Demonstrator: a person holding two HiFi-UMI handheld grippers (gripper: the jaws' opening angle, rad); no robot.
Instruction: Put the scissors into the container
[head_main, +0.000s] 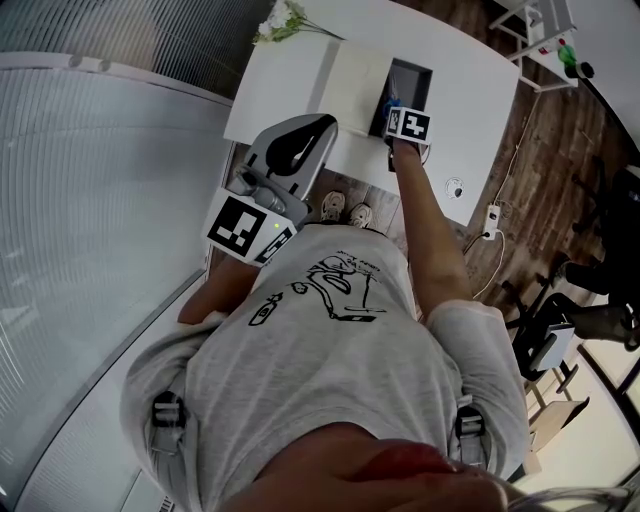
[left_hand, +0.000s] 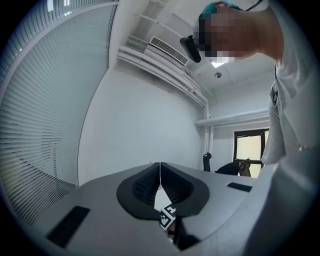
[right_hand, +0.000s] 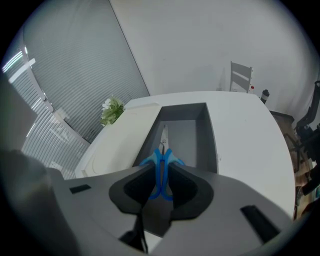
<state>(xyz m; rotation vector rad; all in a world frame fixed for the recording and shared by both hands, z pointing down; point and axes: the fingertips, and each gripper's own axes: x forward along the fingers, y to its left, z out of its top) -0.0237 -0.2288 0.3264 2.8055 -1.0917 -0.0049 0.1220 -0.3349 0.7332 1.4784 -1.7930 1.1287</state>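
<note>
The right gripper (right_hand: 161, 174) is tilted down over a white table (right_hand: 250, 135) and pinches a pair of blue-handled scissors with slim steel blades (right_hand: 161, 161). In the right gripper view its two dark pads press on either side of the blue finger loops, so the handles sit squarely between the jaws, while the closed blades run straight ahead of the claw, away from the person. The blade tips lie inside the outline of a grey, open-topped rectangular container (right_hand: 206, 135), above its bare floor; whether they touch the floor cannot be told. The container stands about midway along the table's near edge and reaches toward the table's middle. An off-white flat tray or board (right_hand: 117, 145) lies just beside its left wall, and a small bunch of white flowers with green leaves (right_hand: 111, 111) sits at the table's far left corner. In the head view the right gripper's cube with black-and-white square markers (head_main: 409, 125) hangs directly over the container's near end, at the end of the person's outstretched right arm. The left gripper (left_hand: 160, 172) is held level off the table's near left corner, close to the person's grey printed T-shirt (head_main: 330, 340). Its ribbed pads are pressed together with nothing between them, and it faces a plain white wall, well apart from the scissors and the container.
</note>
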